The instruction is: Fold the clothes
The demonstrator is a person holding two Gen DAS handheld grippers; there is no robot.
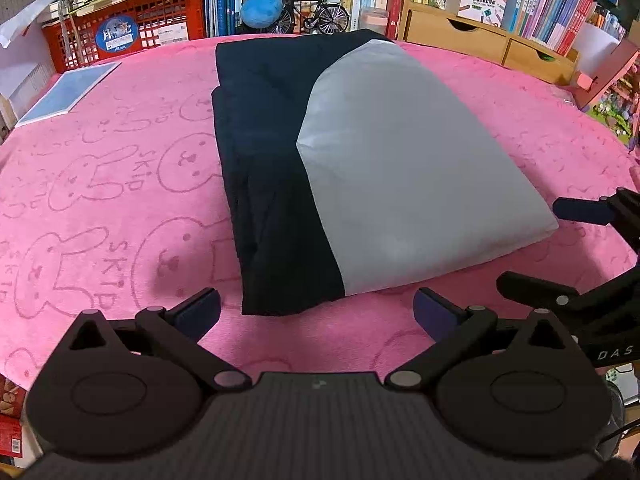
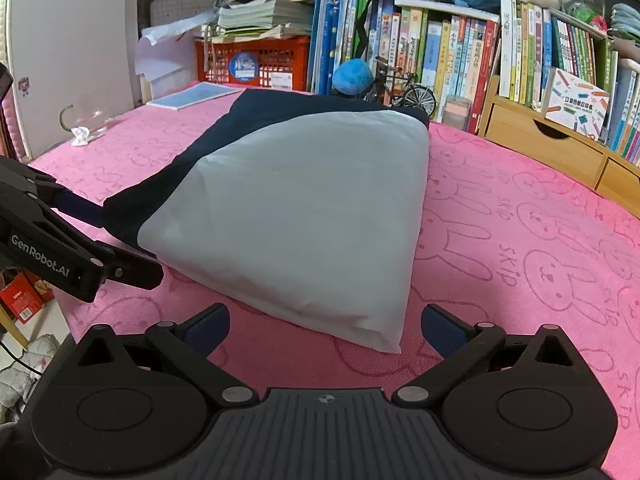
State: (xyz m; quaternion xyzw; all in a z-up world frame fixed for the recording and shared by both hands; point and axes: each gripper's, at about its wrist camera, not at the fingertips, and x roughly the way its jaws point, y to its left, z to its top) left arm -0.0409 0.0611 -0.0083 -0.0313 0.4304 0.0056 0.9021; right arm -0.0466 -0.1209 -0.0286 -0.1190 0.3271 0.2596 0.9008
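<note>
Left gripper [image 1: 317, 310], jaws spread wide and holding nothing, poised just short of the near edge of the folded garment [image 1: 348, 172]. The garment lies in the middle of the pink rabbit-print cloth [image 1: 100, 200] as a compact bundle of 2 colours: a dark navy panel [image 1: 260, 160] to the left, a pale grey panel [image 1: 400, 168] lapped over it to the right. Right gripper [image 2: 325, 326], likewise fully parted and empty, faces the grey near corner [image 2: 384, 340]; its fingers also enter the left view at the far right.

The fold appears essentially finished. Likely hazard: a finger catching only the grey top layer would peel it back and undo the bundle; a sideways push could drag the cloth beneath. A glass mug [image 2: 84, 120] stands well apart at the table's far left edge.
</note>
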